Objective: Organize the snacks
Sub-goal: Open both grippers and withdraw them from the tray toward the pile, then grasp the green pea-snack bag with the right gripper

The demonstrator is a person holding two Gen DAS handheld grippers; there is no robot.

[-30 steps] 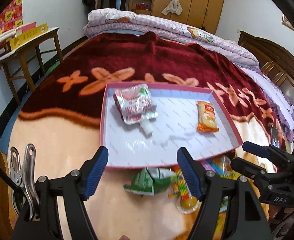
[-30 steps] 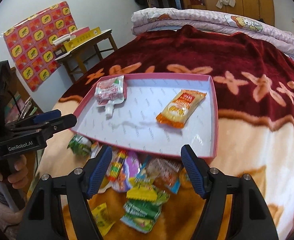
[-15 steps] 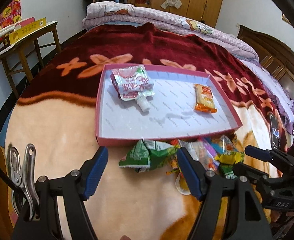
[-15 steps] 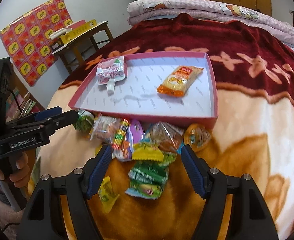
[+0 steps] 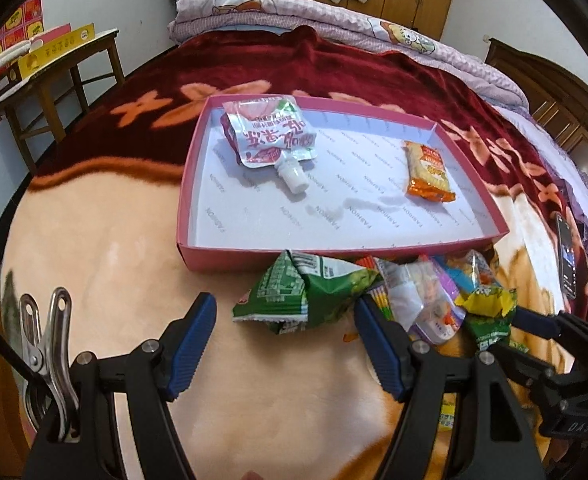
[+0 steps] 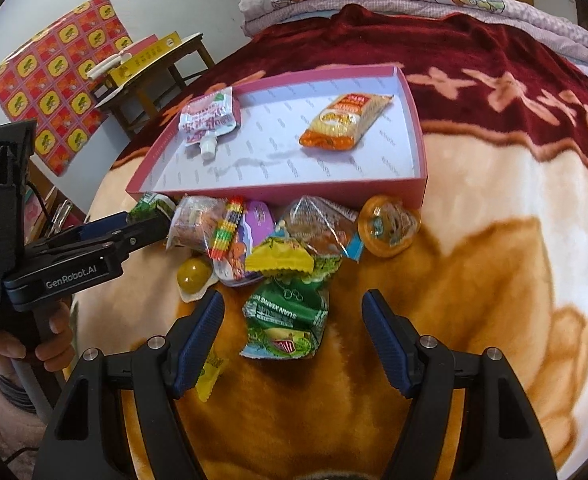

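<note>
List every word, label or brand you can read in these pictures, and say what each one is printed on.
"GenRobot.AI": side of the left tool.
"DAS": body of the right tool.
"FASHION": repeated across the floor of the pink box.
"SUAN XIANG": green packet between the right tool's fingers.
Red characters on the spouted pouch: not legible to me.
Orange packet and yellow carton: print too small or blurred.

Left wrist view: set low and close over the blanket (image 5: 93,248), facing steeply down toward the pink tray (image 5: 221,258) at twelve o'clock, snack pile (image 5: 414,292) at three. Right wrist view: equally near, tilted down likewise, pile (image 6: 277,248) dead ahead at twelve, tray (image 6: 414,184) beyond. Shared by both: tray, pile, blanket.
</note>
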